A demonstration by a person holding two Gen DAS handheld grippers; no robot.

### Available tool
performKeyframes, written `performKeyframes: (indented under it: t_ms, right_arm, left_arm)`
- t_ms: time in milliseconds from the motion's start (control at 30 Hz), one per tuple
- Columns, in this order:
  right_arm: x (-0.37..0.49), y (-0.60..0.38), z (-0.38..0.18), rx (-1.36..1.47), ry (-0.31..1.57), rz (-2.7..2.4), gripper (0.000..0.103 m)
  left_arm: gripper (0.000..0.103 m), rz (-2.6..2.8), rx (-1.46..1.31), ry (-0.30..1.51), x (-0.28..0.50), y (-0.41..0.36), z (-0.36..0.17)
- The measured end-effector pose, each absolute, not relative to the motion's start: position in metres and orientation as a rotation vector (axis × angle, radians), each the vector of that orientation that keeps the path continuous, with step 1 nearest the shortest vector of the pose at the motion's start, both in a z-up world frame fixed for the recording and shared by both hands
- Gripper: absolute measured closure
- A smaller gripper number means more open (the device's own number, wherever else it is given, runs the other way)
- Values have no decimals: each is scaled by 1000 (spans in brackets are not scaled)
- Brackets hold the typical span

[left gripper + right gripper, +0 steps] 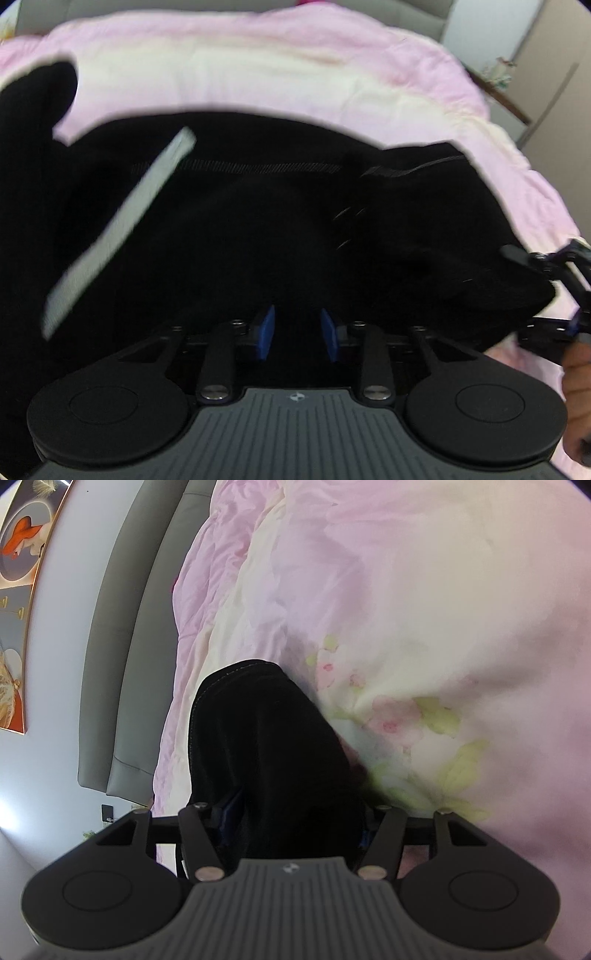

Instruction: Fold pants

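One view alone shows pants' [258, 206] white stripe [118, 229].

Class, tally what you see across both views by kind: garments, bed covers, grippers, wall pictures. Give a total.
Black pants: 1
Pink quilt: 1
Grippers: 2, left gripper and right gripper
Wall picture: 1
Total: 5

We see open pink quilt [258, 74] beyond the black pants [258, 221]; the grey headboard [122, 646] bounds its far side.
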State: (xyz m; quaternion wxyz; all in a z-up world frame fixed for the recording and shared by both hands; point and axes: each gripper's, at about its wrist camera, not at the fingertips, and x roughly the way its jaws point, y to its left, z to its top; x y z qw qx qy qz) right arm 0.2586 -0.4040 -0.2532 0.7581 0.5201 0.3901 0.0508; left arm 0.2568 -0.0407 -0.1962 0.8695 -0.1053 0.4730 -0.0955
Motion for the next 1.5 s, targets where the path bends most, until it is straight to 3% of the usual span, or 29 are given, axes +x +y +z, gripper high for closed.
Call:
performKeyframes:
  t_ms: [133,300,667,1000,1233,1500]
  right_arm:
    - [260,-402,-252,1088,855,120,69]
    - [257,-392,-232,1002,817,118,77]
    - [236,-286,-135,589,586,163,80]
    - [212,-95,-68,13,396,257,80]
    - [165,66,-105,-507,231,479,81]
    - [137,141,-201,-967,149,579,80]
  left_arm:
    - [67,-170,-237,978,251,-41,-197]
    - [62,-184,-320,985,250,-29,-190]
    - [63,-252,-481,942,226,28,-149]
    - [59,-152,-633,735,153,187,-100]
    - [58,183,-829,867,122,300,-153]
    - [58,182,-806,905,123,304,-164]
